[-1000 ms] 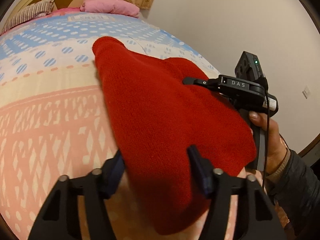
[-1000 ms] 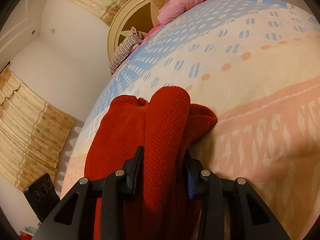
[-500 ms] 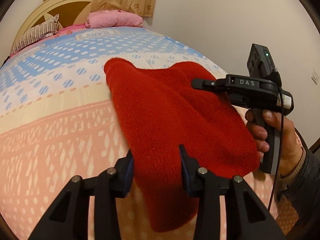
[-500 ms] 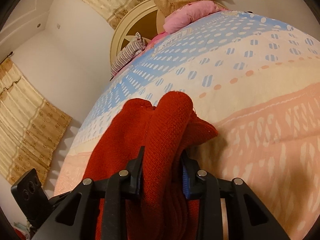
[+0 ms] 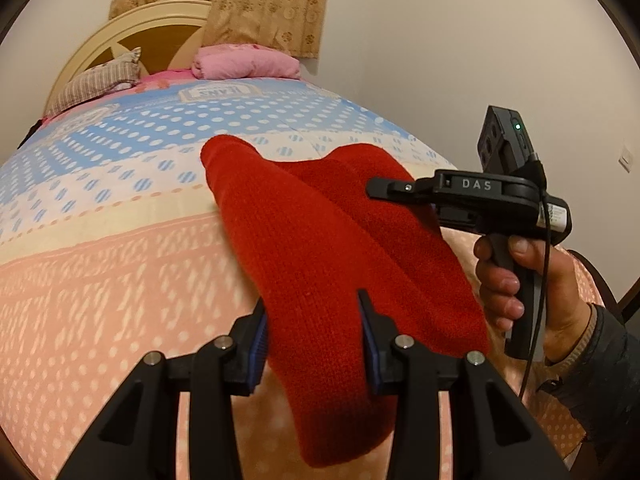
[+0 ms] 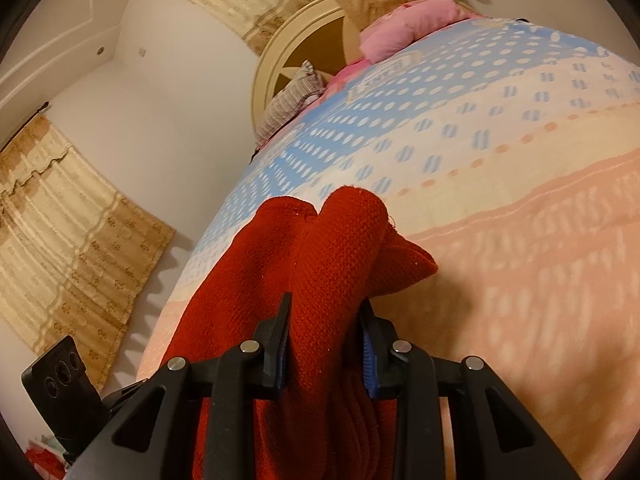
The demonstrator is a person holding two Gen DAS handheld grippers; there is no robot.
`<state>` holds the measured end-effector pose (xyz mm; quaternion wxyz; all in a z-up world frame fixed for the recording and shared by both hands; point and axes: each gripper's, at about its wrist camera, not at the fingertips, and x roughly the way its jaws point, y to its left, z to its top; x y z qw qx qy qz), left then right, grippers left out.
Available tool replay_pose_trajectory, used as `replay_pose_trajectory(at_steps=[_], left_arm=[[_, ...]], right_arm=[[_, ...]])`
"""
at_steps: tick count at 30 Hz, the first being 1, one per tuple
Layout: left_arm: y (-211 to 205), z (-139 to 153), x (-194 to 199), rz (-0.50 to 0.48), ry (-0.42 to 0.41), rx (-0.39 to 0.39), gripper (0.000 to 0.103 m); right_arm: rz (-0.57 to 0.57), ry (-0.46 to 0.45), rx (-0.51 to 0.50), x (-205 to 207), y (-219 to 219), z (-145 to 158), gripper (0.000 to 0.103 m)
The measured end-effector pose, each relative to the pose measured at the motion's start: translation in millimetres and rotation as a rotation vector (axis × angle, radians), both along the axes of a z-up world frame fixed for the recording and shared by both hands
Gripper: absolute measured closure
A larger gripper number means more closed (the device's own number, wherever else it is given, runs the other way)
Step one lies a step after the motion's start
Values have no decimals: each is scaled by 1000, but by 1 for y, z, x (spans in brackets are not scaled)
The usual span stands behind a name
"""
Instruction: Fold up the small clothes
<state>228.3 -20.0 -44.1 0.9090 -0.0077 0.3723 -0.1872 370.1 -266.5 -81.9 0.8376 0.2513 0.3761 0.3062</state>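
So both your grippers are clamped on the red knitted garment [image 5: 320, 264] and it's held up off the bed w/ the pink, cream and blue patterned bedspread [image 5: 100, 272]. Left gripper [image 5: 312, 340]: fingers pinched on a fold of the knit, a flap hangs down below and past the jaws. Right gripper [image 6: 326, 344]: closed on a thick bunched roll of the same fabric, which sticks out fwd past the fingertips, w/ a corner drooping to the right of it. In the left wrist view your right hand [image 5: 520, 280] grips the black handle just right of the garment, and the cloth spans between the two tools. At the head of the bed: cream rounded headboard [image 5: 132, 40], striped pillow [image 5: 96, 84], folded pink blanket [image 5: 244, 64], beige patterned curtain [image 5: 256, 0] behind. Can't tell which part of the garment each tool has
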Motion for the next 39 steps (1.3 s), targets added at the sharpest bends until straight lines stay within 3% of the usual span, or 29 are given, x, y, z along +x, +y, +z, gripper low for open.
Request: replay_pose_trajectory(at_steps=[39], left_arm=[[120,-4,-82,229,-60,-46,62]], right_arm=[[278,-15,26,-39,176,9,75]])
